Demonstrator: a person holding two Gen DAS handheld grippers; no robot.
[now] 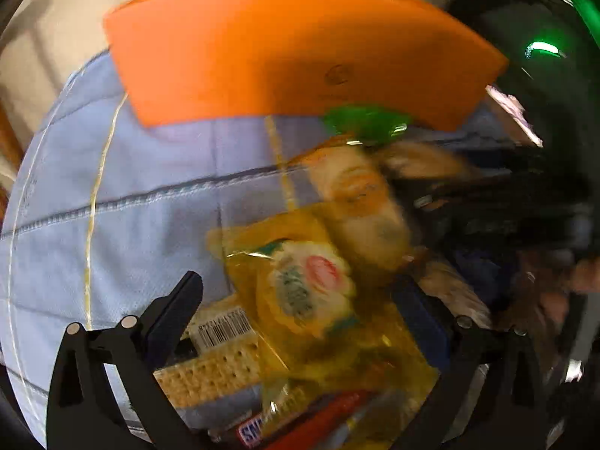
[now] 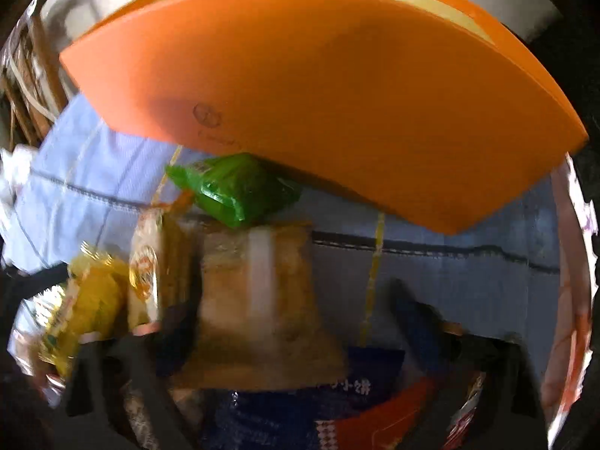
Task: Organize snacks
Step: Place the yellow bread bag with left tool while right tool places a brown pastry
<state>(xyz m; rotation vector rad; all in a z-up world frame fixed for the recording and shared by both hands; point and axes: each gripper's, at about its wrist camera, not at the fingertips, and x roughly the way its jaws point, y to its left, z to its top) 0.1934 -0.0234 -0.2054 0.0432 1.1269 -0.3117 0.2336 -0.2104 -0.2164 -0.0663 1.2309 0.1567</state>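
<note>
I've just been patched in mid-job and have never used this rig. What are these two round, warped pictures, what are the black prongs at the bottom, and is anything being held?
Each picture comes from a fisheye camera mounted on a hand-held gripper that a person carries, looking along its two fingers. The black prongs are those fingers. The left hand-held gripper stands wide open over a yellow snack packet, with a cracker pack beside it. The right hand-held gripper frames a tan wrapped snack; blur hides whether its pads press on it. Beyond lie a green packet and an orange bin, all on a pale blue cloth.
</note>
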